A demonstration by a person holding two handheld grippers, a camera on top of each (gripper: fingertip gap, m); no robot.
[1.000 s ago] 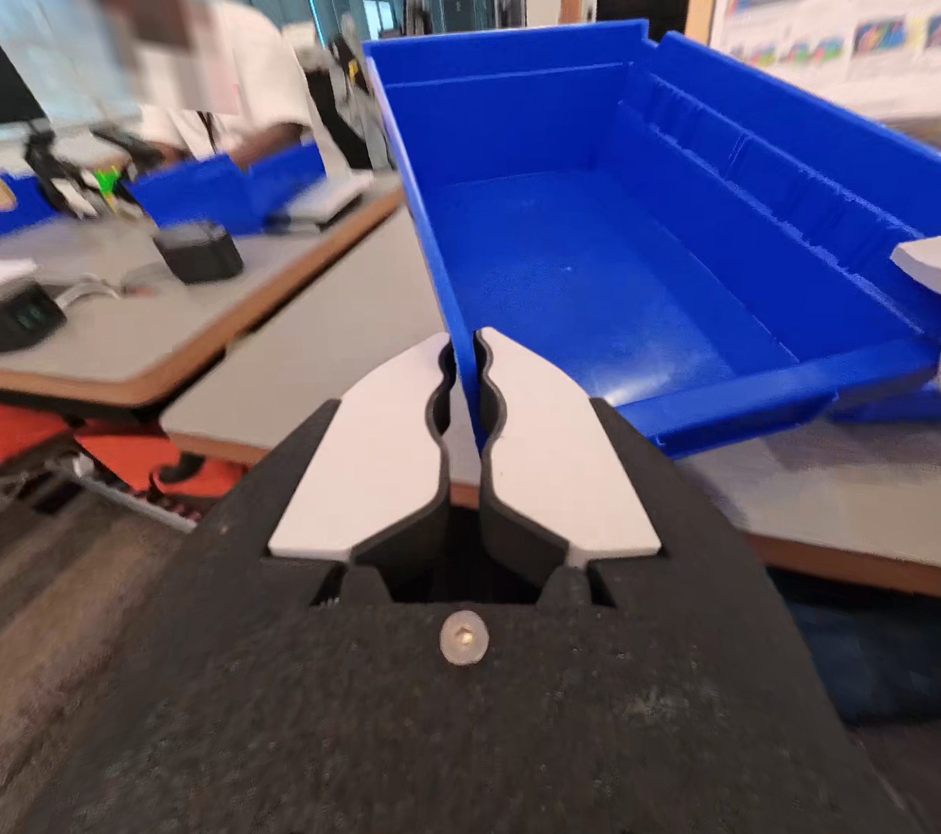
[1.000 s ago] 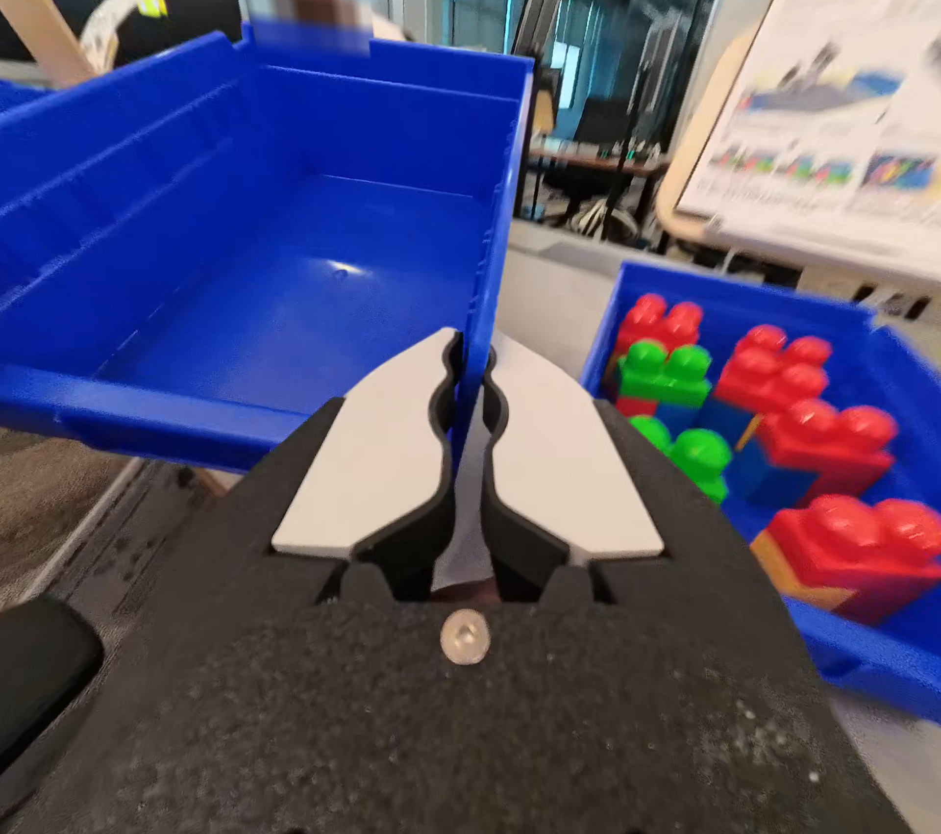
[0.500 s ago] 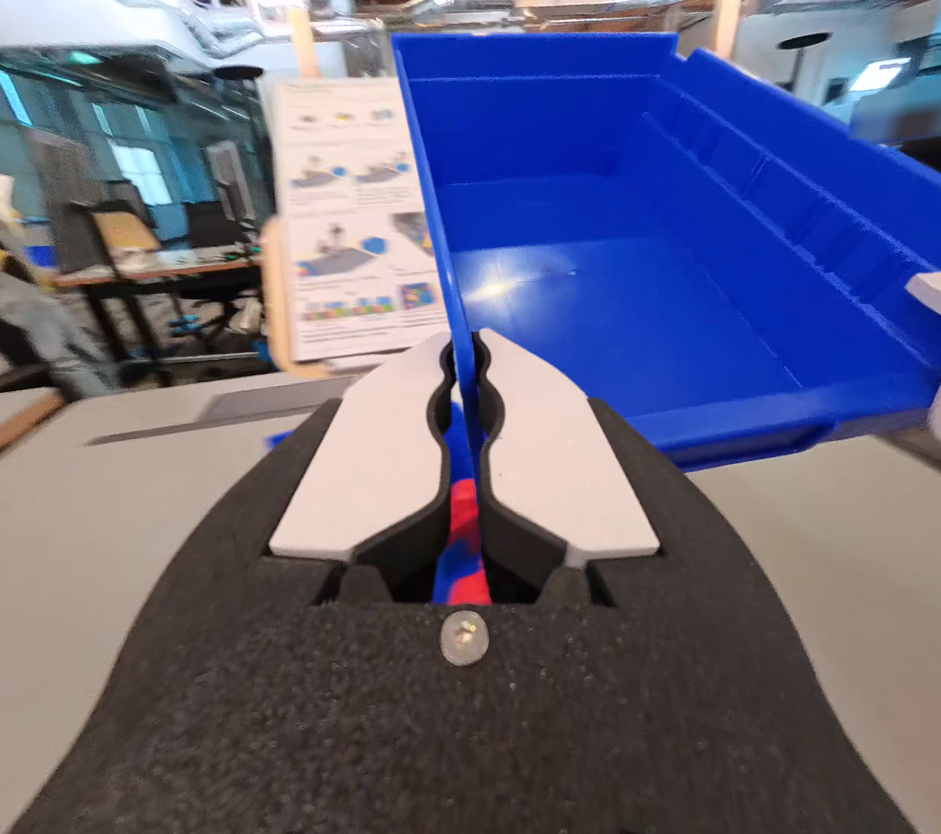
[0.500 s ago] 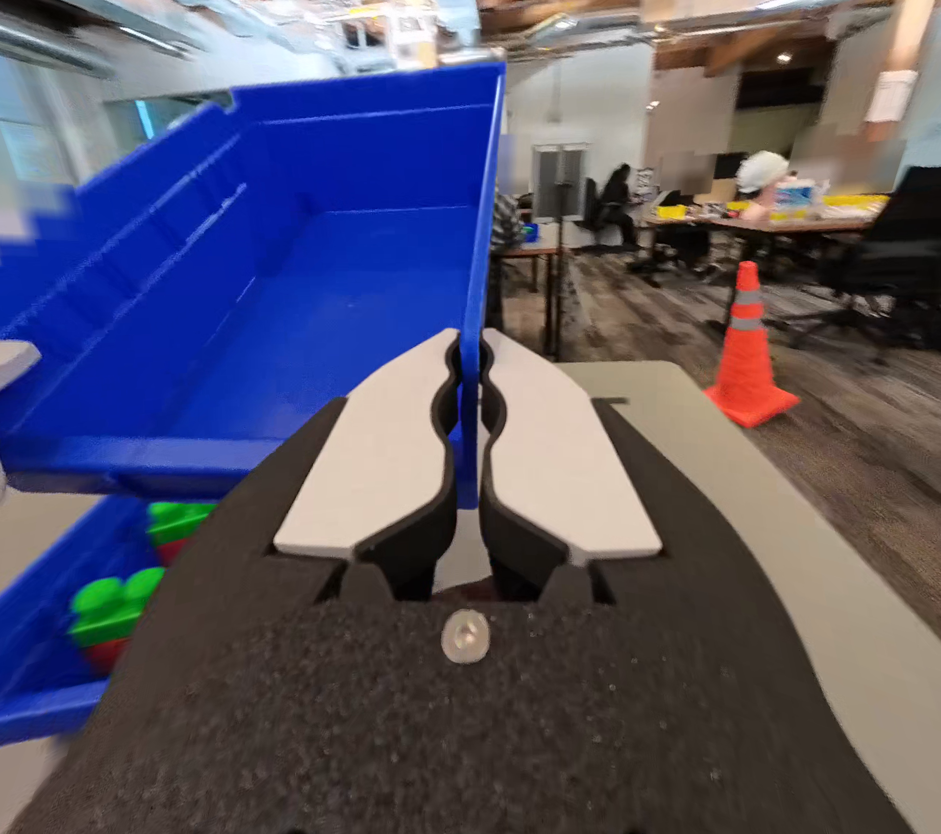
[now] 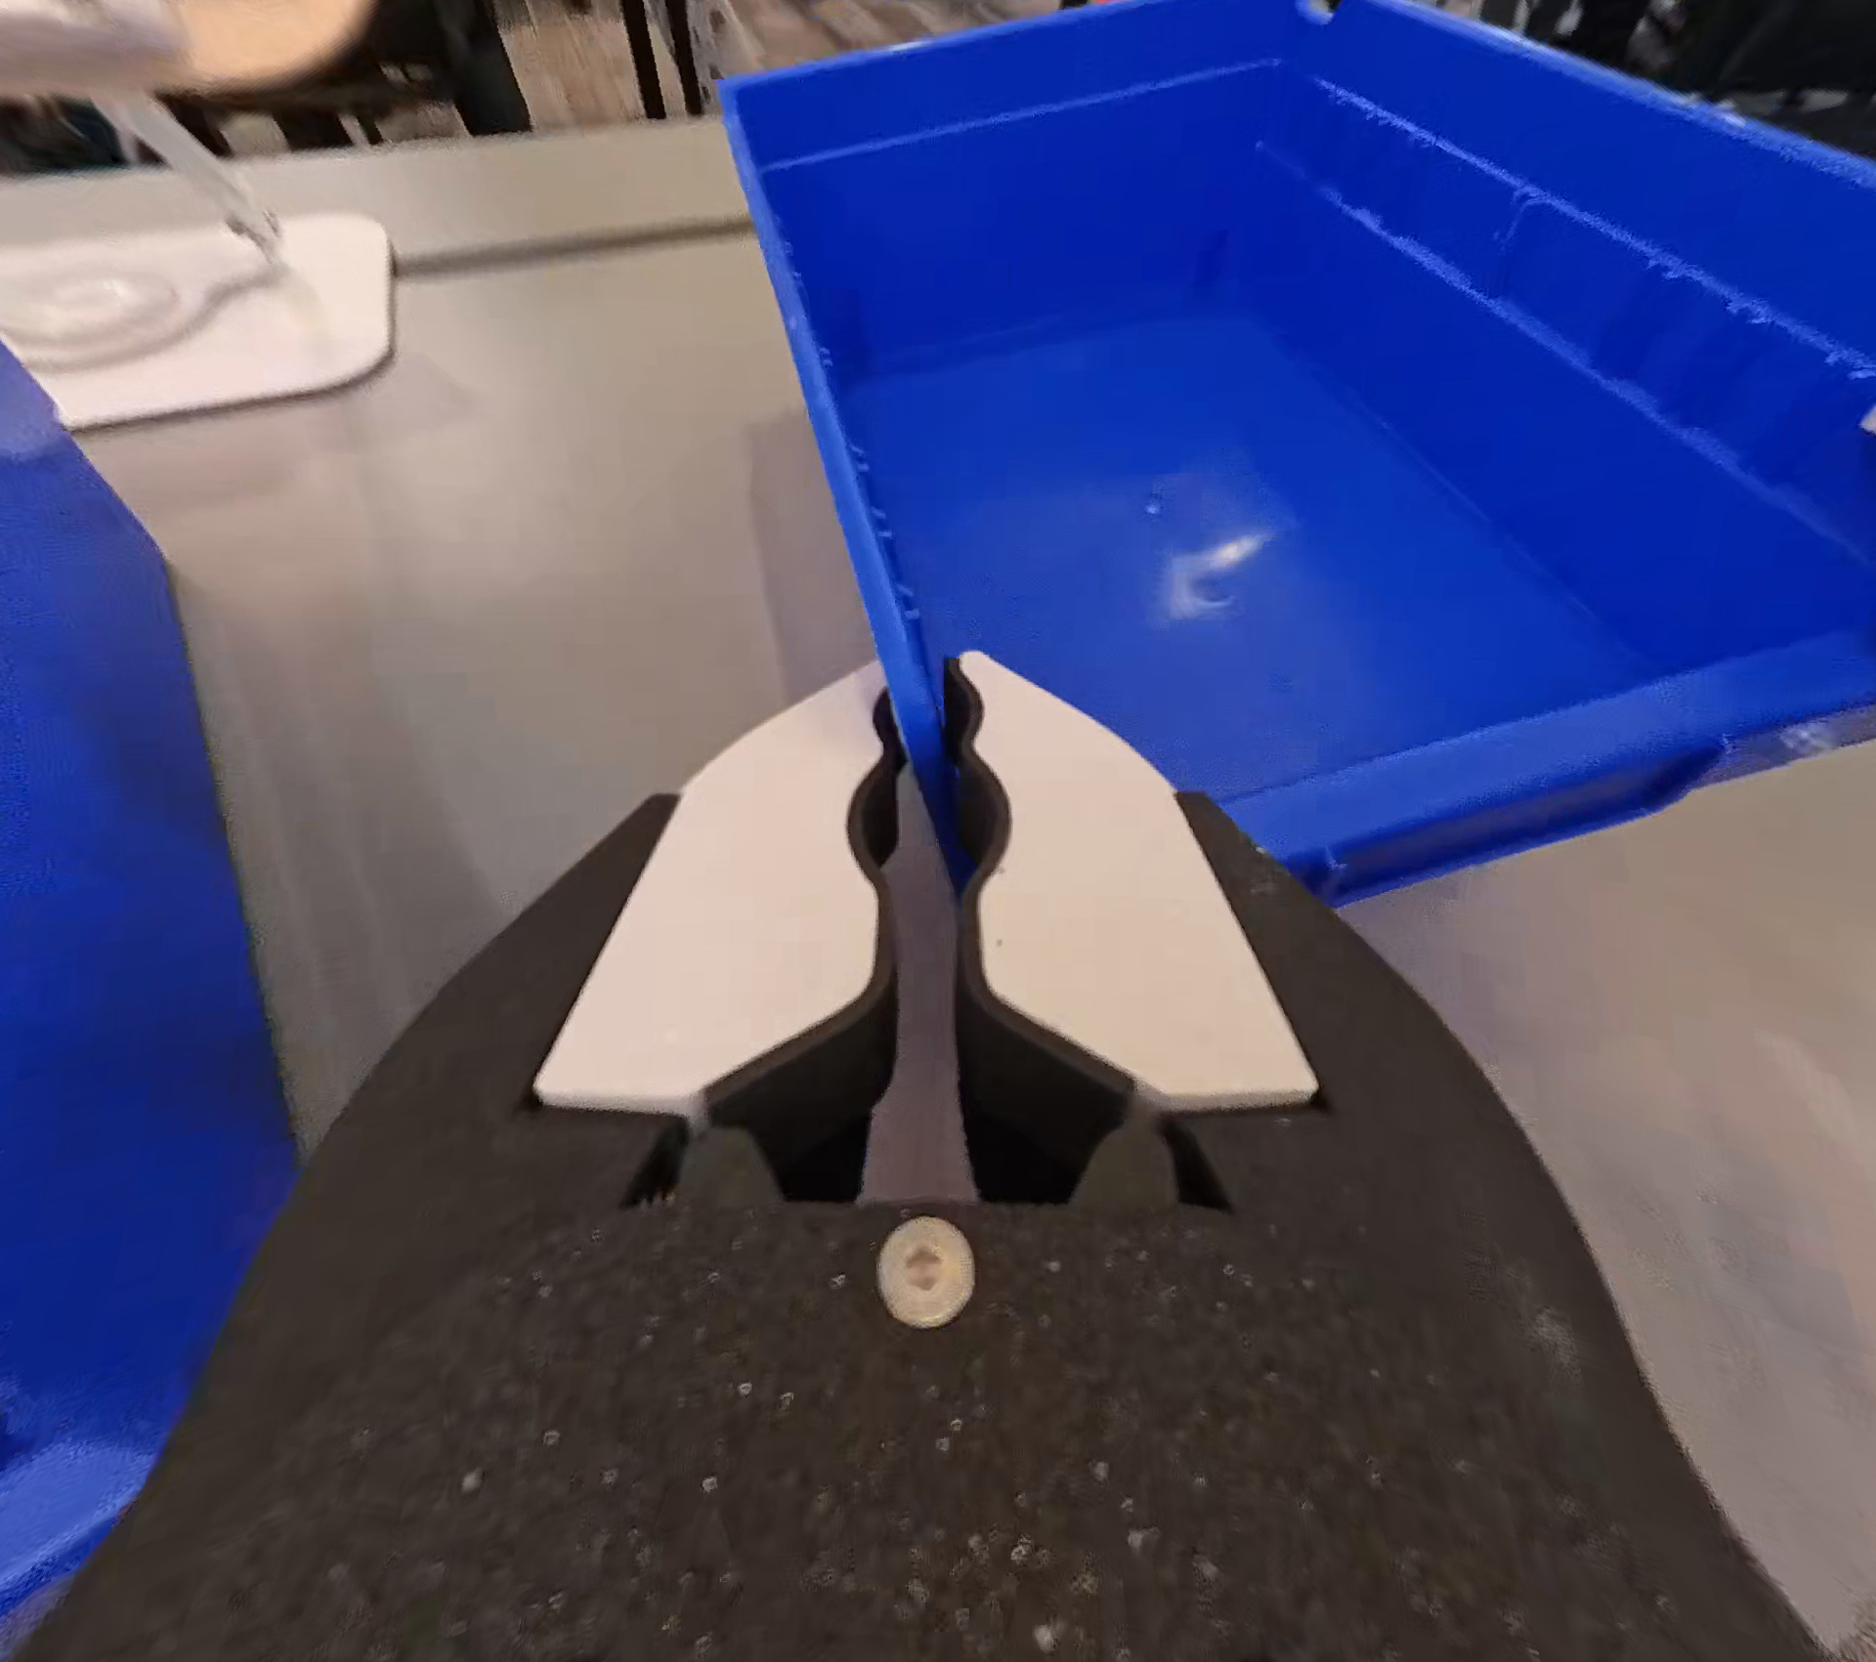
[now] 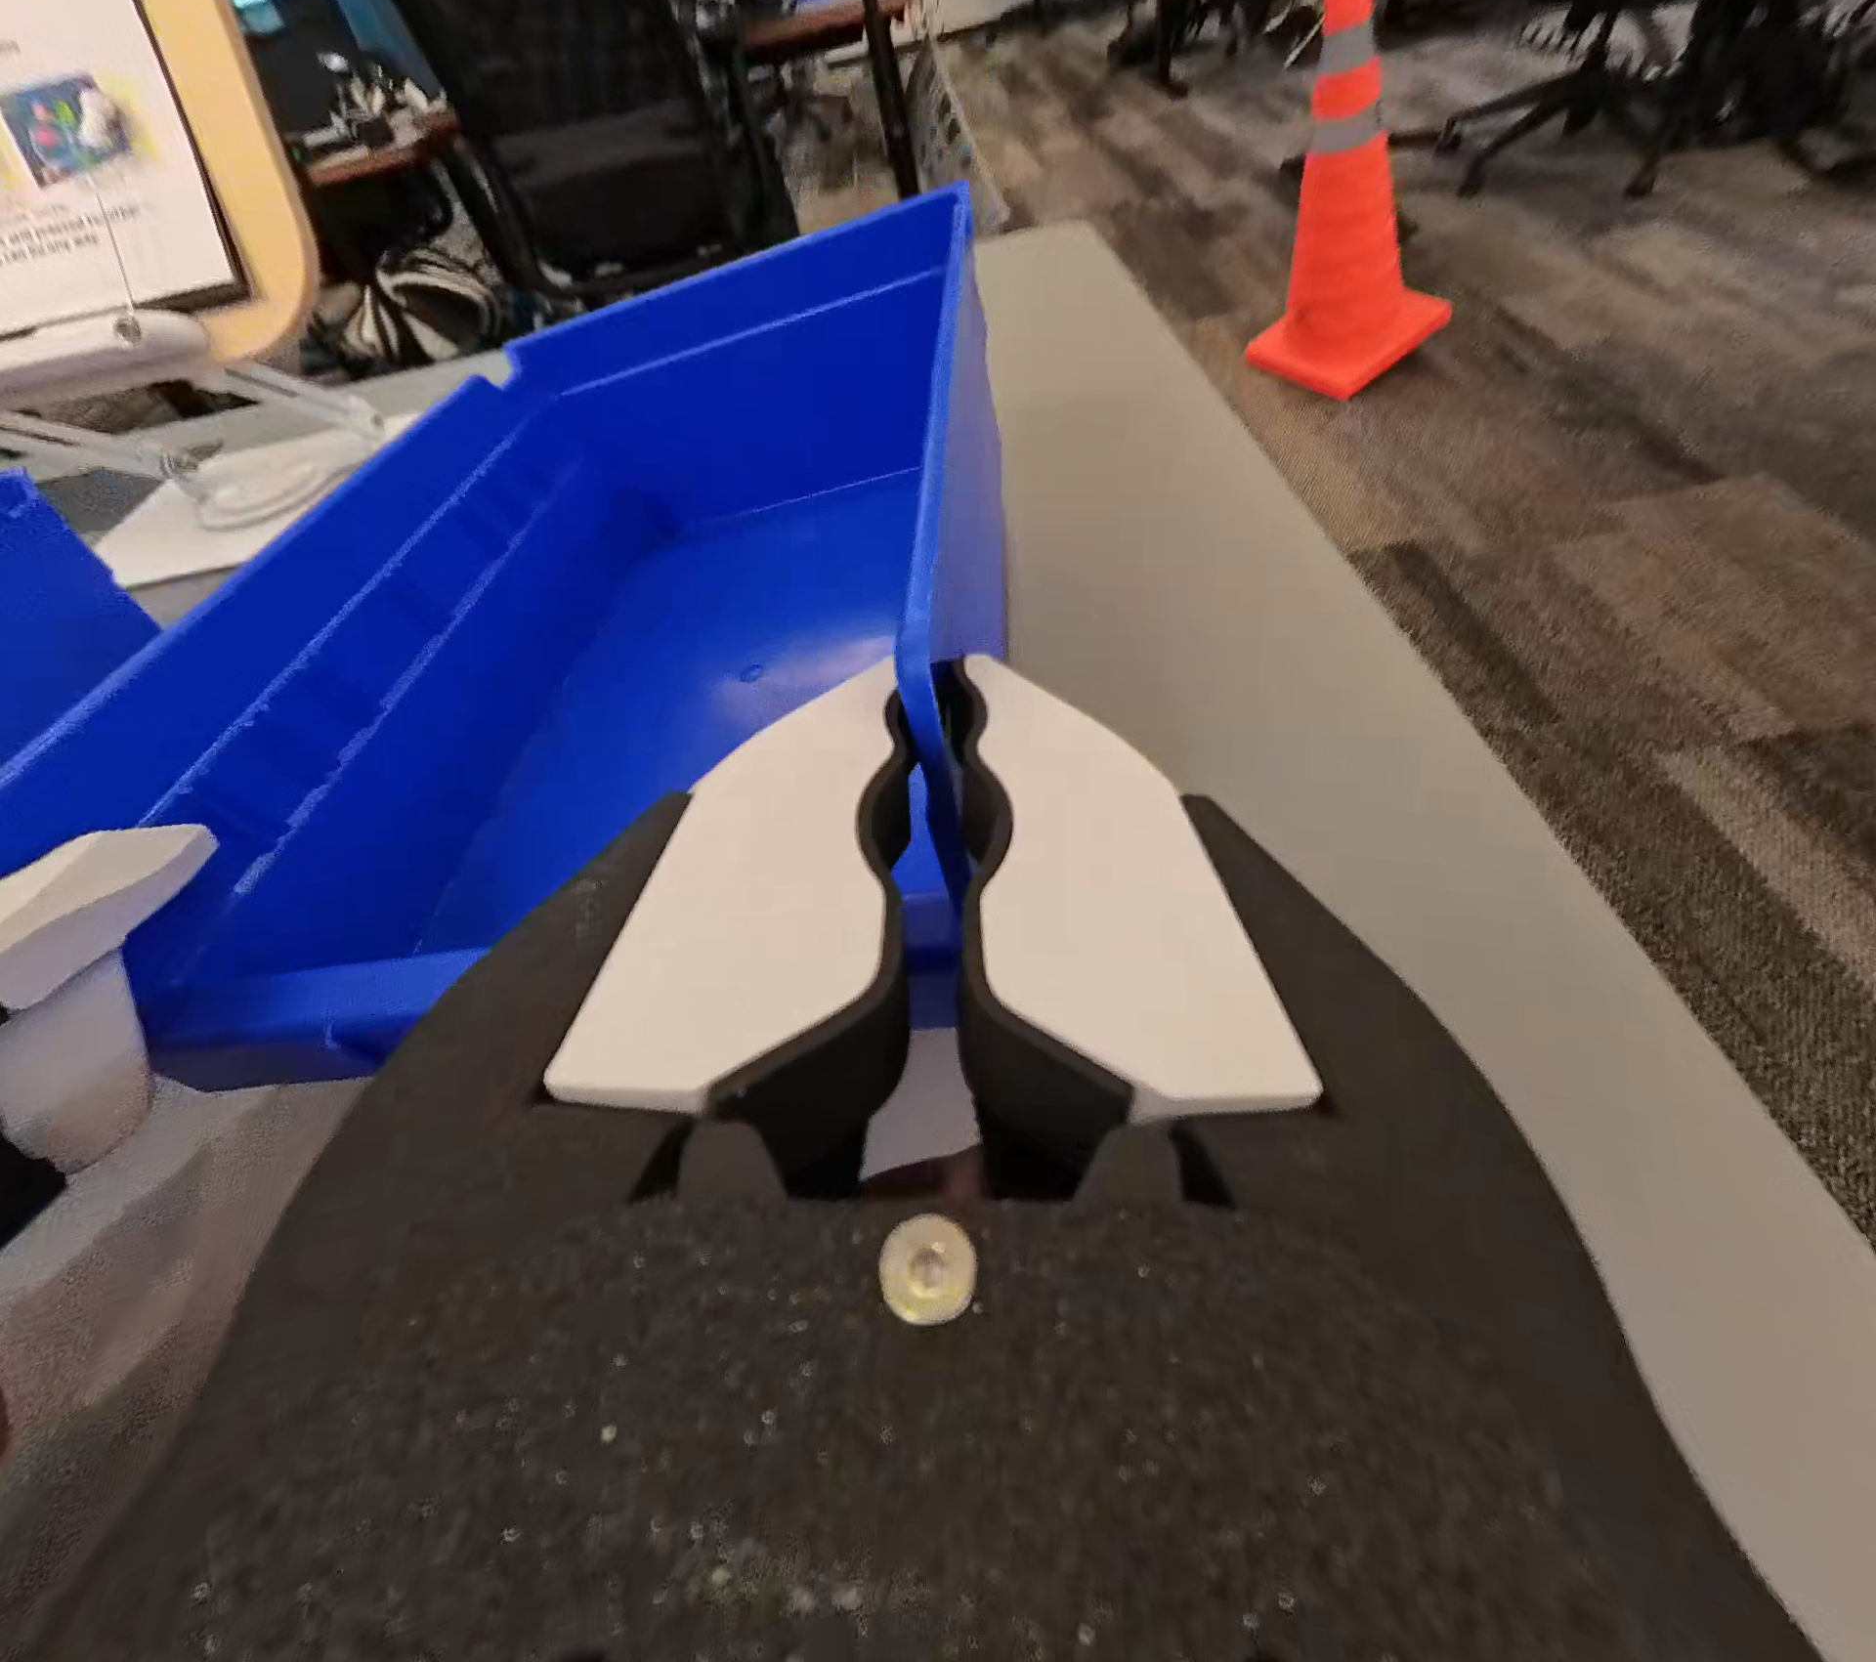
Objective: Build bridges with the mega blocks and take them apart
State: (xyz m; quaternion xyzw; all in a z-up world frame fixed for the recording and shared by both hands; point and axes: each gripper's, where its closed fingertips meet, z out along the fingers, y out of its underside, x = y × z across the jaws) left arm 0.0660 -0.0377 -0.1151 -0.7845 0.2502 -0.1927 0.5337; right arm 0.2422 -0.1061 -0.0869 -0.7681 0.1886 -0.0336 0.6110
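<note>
Mega blocks are not visible in either of our views; what we hold is an empty blue bin (image 5: pixel 1269 497), one side wall pinched in each tool. Our left gripper (image 5: pixel 919 690) is clamped on the bin's left wall near the low front lip, and our right gripper (image 6: pixel 939 690) is clamped on the opposite wall, its thin edge caught between the white fingers (image 6: pixel 772 882). The bin's long axis runs away from us, open front end toward us and tall back wall far. It sits over the grey table (image 5: pixel 528 547); whether its base touches we cannot tell. A second blue bin (image 5: pixel 91 903) shows at the far left, contents hidden. Beyond it stands a white stand base (image 5: pixel 203 324). An orange cone (image 6: pixel 1340 212) stands on the carpet to the right.
</note>
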